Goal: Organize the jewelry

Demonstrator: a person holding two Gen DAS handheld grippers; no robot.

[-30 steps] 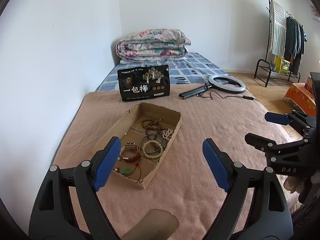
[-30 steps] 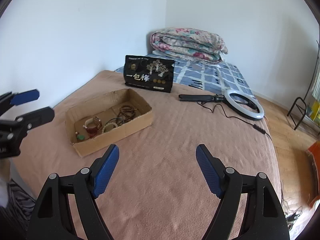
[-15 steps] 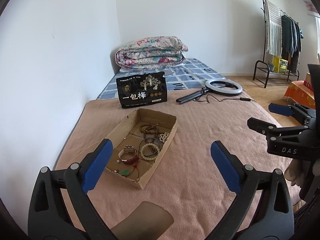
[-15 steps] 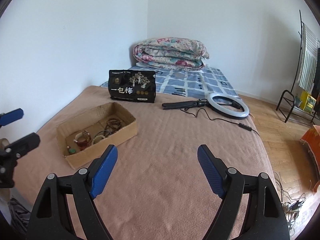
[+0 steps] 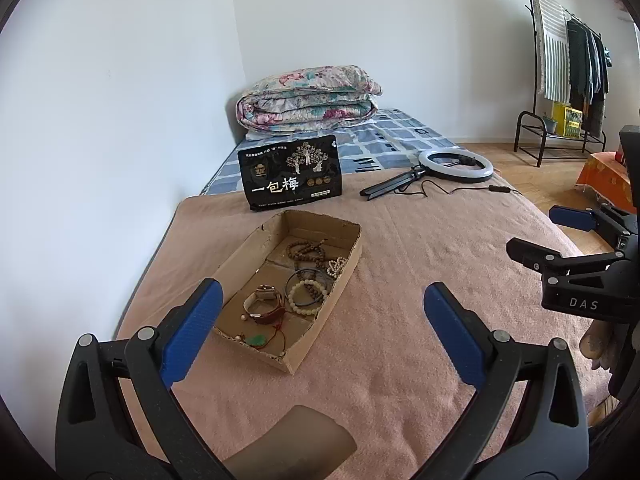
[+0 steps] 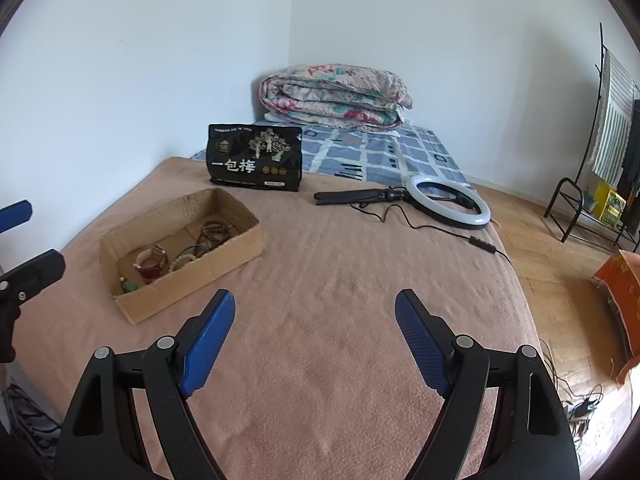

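On the pink blanket (image 5: 400,280) an open cardboard box (image 5: 344,280) is lying, and the jewelry is sitting inside it: dark wooden beads (image 5: 306,251) at the far end, a pale bead bracelet (image 5: 306,294) on a thin dark bangle (image 5: 298,280), a brown strap (image 5: 266,308), and a green pendant (image 5: 259,339) on a red cord at the near end. The smallest pieces are hard to make out.

Behind the box a black bag (image 5: 294,174) is standing, showing the large white characters 一包梅; the small print on it is too fine for reading. Near it a ring light (image 5: 460,164) is lying with its cable.

The left gripper (image 5: 320,312) is hovering above the blanket near the box, its jaws standing wide and holding nothing. The right gripper (image 6: 314,320) is hovering over bare blanket to the right of the box, jaws also wide and empty. In the left view the right gripper's body is showing the letters "DAS", and it is partly cut off by the edge. A folded quilt (image 6: 336,96) is resting at the far wall.
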